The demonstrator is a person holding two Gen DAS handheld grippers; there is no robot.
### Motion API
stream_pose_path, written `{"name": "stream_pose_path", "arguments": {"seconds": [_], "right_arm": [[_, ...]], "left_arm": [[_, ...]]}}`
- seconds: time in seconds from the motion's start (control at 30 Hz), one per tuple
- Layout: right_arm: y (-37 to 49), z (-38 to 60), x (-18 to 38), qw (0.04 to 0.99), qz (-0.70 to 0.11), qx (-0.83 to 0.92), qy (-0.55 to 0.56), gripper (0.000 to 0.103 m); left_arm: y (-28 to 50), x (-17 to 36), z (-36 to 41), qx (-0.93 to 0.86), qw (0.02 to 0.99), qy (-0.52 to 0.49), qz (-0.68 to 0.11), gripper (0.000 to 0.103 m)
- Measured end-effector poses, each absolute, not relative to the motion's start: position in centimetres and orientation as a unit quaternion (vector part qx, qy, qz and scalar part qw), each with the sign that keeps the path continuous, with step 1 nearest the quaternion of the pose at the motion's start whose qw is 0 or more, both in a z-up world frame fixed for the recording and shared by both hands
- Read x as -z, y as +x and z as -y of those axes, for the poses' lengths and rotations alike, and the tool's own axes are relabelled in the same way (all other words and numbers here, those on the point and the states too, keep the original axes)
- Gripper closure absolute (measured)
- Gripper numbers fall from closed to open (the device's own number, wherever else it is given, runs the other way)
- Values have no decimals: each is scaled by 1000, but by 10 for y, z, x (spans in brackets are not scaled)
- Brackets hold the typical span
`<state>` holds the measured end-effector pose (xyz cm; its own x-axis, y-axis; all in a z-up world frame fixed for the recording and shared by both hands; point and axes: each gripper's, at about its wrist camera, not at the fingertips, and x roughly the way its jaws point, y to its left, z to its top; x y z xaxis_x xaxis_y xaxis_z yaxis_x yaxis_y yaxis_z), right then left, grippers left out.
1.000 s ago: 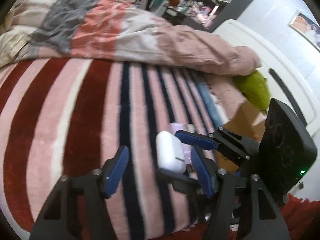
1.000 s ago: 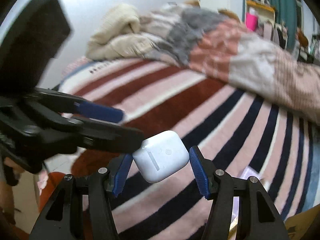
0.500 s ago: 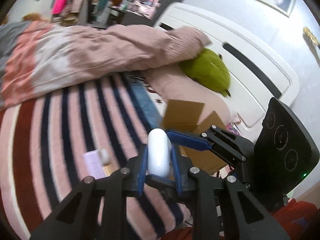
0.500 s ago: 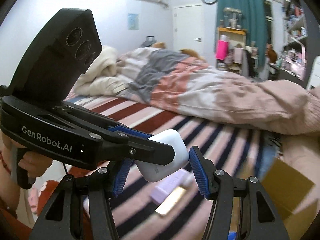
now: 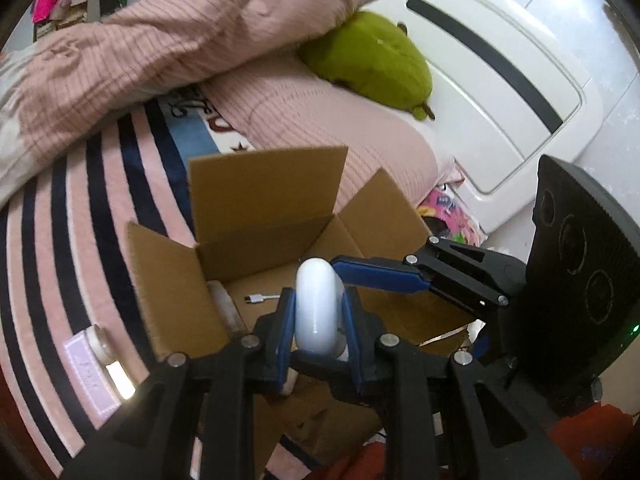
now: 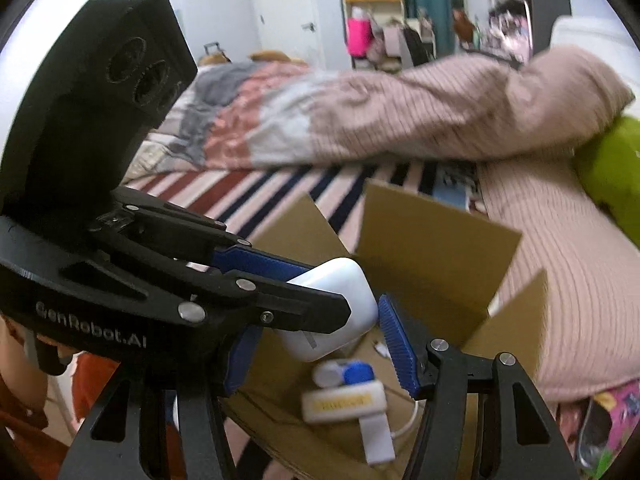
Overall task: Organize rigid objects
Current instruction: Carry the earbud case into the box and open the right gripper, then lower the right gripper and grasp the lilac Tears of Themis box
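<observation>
My left gripper point(image 5: 316, 322) is shut on a white earbud case point(image 5: 317, 306) and holds it above an open cardboard box point(image 5: 264, 204) on the bed. In the right wrist view the same case point(image 6: 334, 312) sits between the left gripper's blue pads point(image 6: 256, 262). My right gripper point(image 6: 320, 354) is open around the case, its fingers apart from it. Inside the box lie a white cable point(image 5: 258, 299), a white and blue lens case point(image 6: 346, 374) and a white item with a yellow label point(image 6: 344, 402).
A pink-labelled small bottle point(image 5: 94, 372) lies on the striped blanket point(image 5: 80, 216) left of the box. A pink duvet point(image 5: 160, 52), a green plush point(image 5: 368, 60) and a white headboard point(image 5: 500, 92) lie behind the box.
The left gripper closed on the earbud case, taking it from the right gripper, and both swung right from over the striped blanket to above the open box.
</observation>
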<state>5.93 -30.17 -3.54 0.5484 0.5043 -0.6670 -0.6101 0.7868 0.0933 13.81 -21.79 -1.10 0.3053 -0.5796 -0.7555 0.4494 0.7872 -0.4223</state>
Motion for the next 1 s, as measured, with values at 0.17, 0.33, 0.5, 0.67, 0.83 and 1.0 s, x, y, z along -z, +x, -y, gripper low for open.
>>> {"name": "stream_pose_path", "arguments": {"seconds": [0.17, 0.33, 0.5, 0.67, 0.83, 1.0], "right_arm": [[61, 310, 44, 869, -388, -295, -80, 48], [59, 309, 44, 869, -391, -289, -87, 48], [55, 292, 34, 869, -375, -312, -84, 48], [46, 253, 20, 861, -340, -370, -78, 48], [36, 197, 20, 838, -329, -426, -87, 48], [35, 147, 37, 818, -351, -443, -103, 48]], "left_arm": [[142, 15, 221, 315, 801, -60, -505, 70], [129, 0, 198, 290, 826, -49, -481, 57], [109, -20, 142, 233, 862, -69, -444, 49], [82, -25, 80, 150, 891, -77, -422, 45], [54, -10, 27, 85, 904, -84, -410, 40], [37, 19, -15, 43, 901, -100, -419, 39]]}}
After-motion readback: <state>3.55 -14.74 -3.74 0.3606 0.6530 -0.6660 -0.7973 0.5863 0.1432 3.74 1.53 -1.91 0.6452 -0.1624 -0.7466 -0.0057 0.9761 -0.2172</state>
